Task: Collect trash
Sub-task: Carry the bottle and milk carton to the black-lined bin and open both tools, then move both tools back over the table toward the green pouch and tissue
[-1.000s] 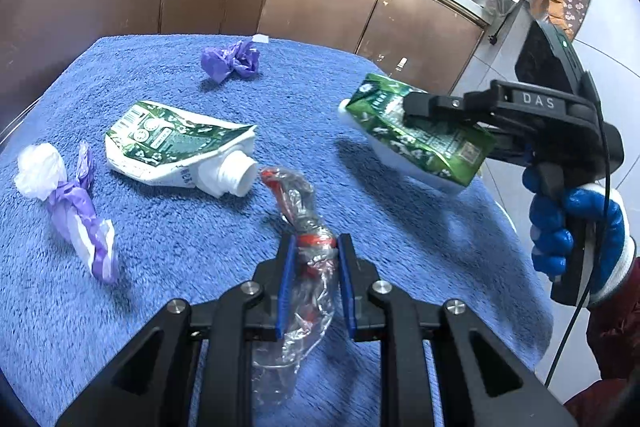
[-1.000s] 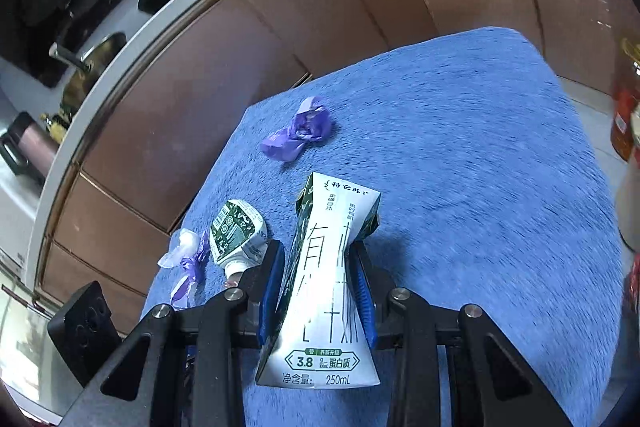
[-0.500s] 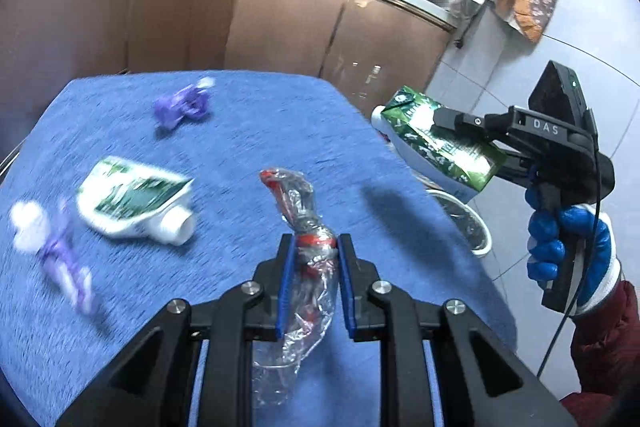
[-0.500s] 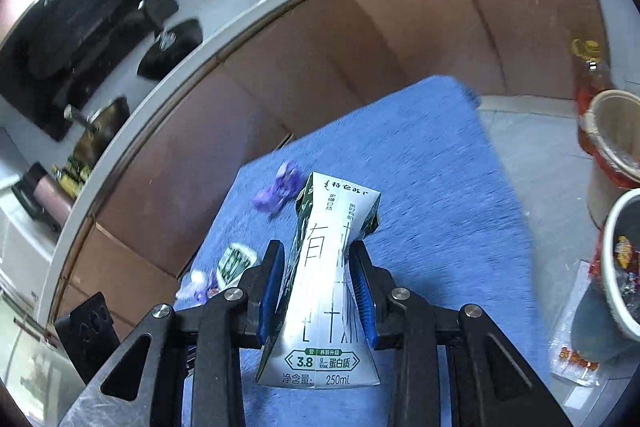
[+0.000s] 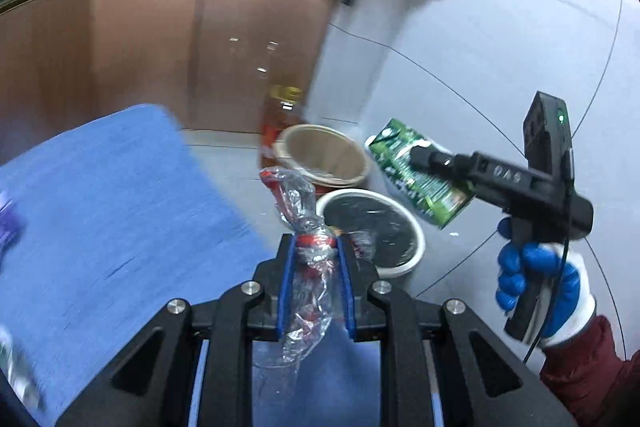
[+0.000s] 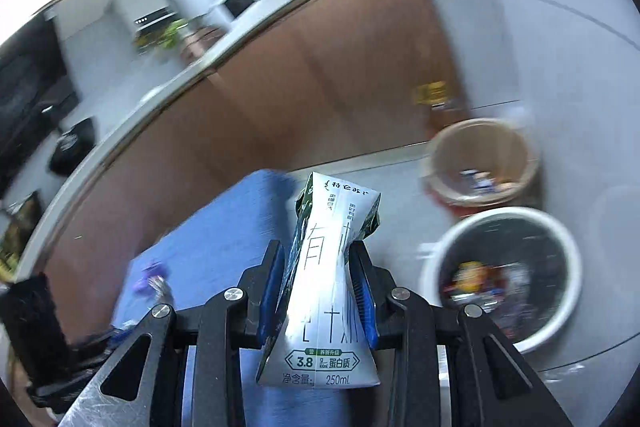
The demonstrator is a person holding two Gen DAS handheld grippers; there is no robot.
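My left gripper (image 5: pixel 316 247) is shut on a crumpled clear plastic wrapper with red print (image 5: pixel 306 227), held past the right edge of the blue-towelled table (image 5: pixel 120 207). My right gripper (image 6: pixel 318 263) is shut on a squashed green and white 250 mL milk carton (image 6: pixel 332 291); the carton also shows in the left wrist view (image 5: pixel 416 179), held above two bins on the floor. The white-rimmed bin with a black liner (image 5: pixel 372 227) (image 6: pixel 504 267) holds some trash. The brown bin (image 5: pixel 324 155) (image 6: pixel 480 163) stands behind it.
A purple wrapper (image 6: pixel 150 279) lies on the towel far back. An amber bottle (image 5: pixel 280 123) stands on the floor behind the brown bin. Brown kitchen cabinets (image 5: pixel 160 47) run behind the table. Grey tiled floor (image 5: pixel 480 47) surrounds the bins.
Both grippers have swung right, off the table and toward the two floor bins, each still holding its piece of trash. The table's other trash has left the left wrist view.
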